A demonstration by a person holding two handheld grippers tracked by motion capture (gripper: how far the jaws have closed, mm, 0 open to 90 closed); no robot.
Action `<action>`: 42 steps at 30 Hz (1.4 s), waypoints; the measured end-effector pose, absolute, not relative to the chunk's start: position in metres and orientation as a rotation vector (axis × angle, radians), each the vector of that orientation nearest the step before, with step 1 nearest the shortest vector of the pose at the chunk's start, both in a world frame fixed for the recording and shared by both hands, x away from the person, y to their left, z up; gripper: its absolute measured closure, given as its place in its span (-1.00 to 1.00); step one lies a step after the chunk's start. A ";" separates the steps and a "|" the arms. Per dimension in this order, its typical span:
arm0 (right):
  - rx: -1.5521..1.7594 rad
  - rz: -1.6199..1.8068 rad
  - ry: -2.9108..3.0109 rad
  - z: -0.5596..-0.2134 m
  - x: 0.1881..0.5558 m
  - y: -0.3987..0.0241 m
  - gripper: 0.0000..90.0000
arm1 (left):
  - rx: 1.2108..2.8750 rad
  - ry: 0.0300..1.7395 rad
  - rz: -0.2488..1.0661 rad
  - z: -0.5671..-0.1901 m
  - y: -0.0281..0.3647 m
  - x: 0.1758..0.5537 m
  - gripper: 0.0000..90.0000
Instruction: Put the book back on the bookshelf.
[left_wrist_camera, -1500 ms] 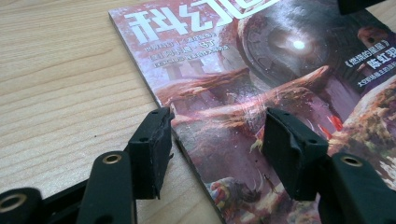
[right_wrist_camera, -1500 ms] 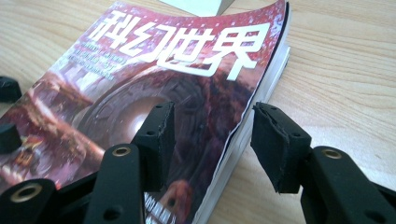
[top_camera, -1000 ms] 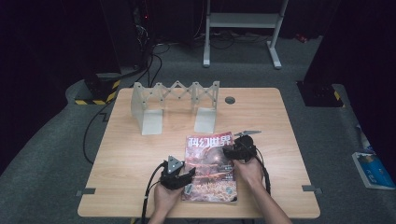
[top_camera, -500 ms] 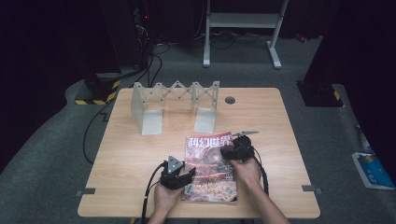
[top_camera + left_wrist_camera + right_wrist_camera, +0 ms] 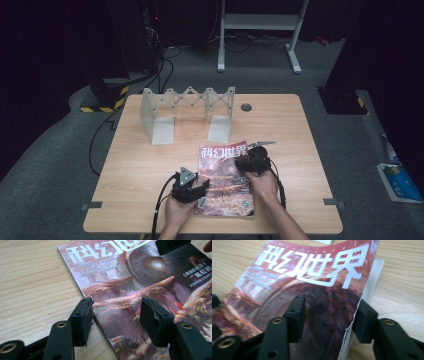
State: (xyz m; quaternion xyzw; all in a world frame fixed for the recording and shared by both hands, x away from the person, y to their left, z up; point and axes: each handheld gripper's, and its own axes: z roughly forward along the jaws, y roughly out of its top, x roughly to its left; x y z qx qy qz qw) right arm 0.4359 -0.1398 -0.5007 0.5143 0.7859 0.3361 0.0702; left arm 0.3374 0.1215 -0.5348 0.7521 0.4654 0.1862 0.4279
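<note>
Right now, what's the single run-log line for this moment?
left gripper: open, straddling red-covered magazine spine edge | right gripper: jaws closing, lifted cover edge between, no pinch yet | wooden table

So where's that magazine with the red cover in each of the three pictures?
High view: the magazine lies at the table's near edge, between both hands.
Left gripper view: it spreads from the top centre down to the right.
Right gripper view: it covers the left and centre.
Shared landmark: the white title characters on its cover.
</note>
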 end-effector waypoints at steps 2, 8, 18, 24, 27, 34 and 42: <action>1.565 1.068 2.369 -0.500 0.434 -0.140 0.18 | 1.878 1.163 0.467 -0.535 0.121 0.337 -0.03; 1.544 1.079 2.383 -0.500 0.434 -0.140 0.24 | 1.878 1.164 0.468 -0.535 0.121 0.337 -0.03; 1.491 1.066 2.409 -0.500 0.427 -0.141 0.38 | 1.883 1.161 0.473 -0.535 0.121 0.337 -0.02; 1.470 1.064 2.419 -0.501 0.425 -0.140 0.44 | 1.879 1.167 0.471 -0.535 0.121 0.337 -0.02; 1.453 1.067 2.423 -0.500 0.424 -0.141 0.59 | 1.881 1.165 0.471 -0.535 0.121 0.337 -0.02; 1.413 1.121 2.435 -0.500 0.420 -0.144 0.84 | 1.888 1.159 0.463 -0.534 0.121 0.338 -0.14; 1.365 1.167 2.442 -0.499 0.414 -0.147 0.94 | 1.875 1.159 0.414 -0.534 0.125 0.339 -0.28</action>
